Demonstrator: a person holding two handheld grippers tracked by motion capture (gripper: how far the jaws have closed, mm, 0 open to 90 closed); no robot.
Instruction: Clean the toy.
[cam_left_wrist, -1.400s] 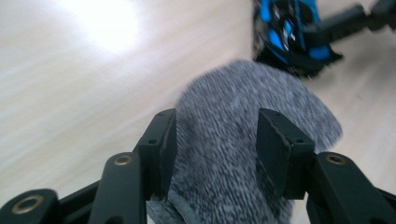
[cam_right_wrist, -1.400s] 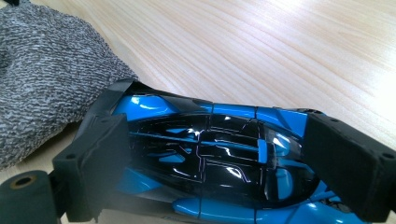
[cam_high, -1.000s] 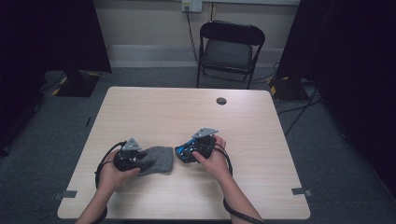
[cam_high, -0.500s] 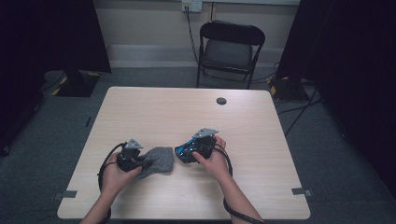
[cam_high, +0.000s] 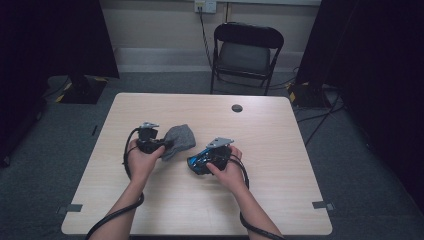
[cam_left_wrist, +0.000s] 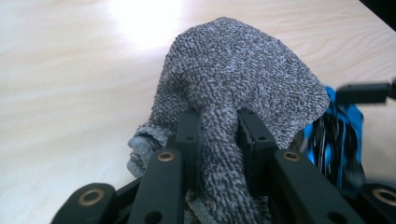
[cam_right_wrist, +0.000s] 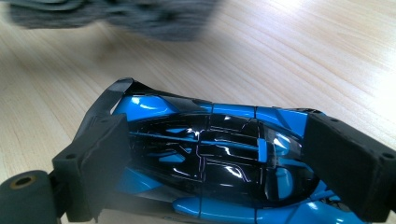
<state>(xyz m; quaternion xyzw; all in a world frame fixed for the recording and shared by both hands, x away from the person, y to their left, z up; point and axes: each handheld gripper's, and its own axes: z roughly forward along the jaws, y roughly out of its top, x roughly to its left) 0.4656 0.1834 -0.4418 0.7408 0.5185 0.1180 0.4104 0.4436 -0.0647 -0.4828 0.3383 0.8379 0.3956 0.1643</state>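
Note:
A grey knitted cloth (cam_high: 181, 137) hangs off the table from my left gripper (cam_high: 167, 145), left of the table's middle. In the left gripper view the gripper (cam_left_wrist: 218, 135) is shut on a bunched fold of the cloth (cam_left_wrist: 233, 79), which drapes forward over the jaws. A blue and black toy car (cam_high: 199, 160) sits just right of it, held across its body by my right gripper (cam_high: 196, 163). In the right gripper view the gripper (cam_right_wrist: 219, 158) is shut on the car (cam_right_wrist: 219, 140), one pad on each side. The cloth (cam_right_wrist: 140, 16) shows blurred beyond the car.
The light wooden table (cam_high: 270, 190) bears a small black round object (cam_high: 237, 108) near its far edge. A black folding chair (cam_high: 245, 50) stands behind the table. Dark equipment and cables flank both sides on the floor.
My left gripper has closed on the cloth and carried it up and away from the person, lifting it off the spot beside the car. The right gripper and car have stayed put.

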